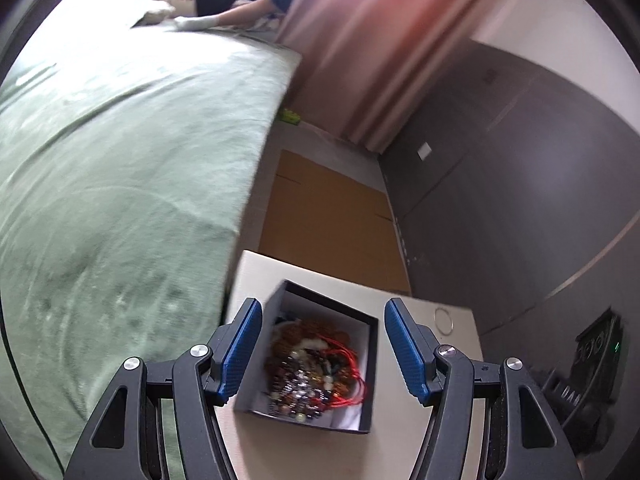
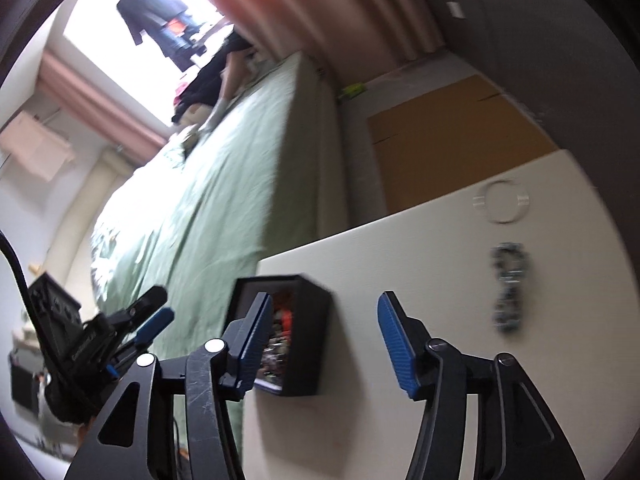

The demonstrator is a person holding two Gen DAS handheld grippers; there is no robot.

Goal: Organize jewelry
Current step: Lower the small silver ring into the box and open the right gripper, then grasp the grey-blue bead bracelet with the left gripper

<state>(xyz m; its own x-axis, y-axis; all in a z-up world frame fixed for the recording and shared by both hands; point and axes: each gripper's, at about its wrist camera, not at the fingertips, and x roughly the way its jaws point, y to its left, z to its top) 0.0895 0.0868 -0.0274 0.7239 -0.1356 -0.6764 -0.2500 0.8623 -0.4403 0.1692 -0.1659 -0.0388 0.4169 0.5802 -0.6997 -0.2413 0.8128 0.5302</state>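
A black box (image 1: 370, 360) with a white lining stands on the pale table (image 1: 400, 452), filled with a heap of beaded bracelets and red cord (image 1: 316, 364). My left gripper (image 1: 324, 344) hovers over the box with its blue pads wide apart, open and holding nothing. In the right wrist view the same box (image 2: 308, 344) sits behind my right gripper's left finger. The right gripper (image 2: 324, 344) is open and empty above bare tabletop. A silvery chain bracelet (image 2: 508, 288) and a white bangle (image 2: 502, 202) lie further along the table. The left gripper (image 2: 162, 306) shows left of the box.
A thin wire ring (image 1: 443, 321) lies on the table right of the box. A bed with a green cover (image 1: 120, 160) runs along the left; a person's gloved hand (image 1: 196, 23) rests at its far end. Flat cardboard (image 1: 328, 212) lies on the floor by a grey wall (image 1: 520, 180).
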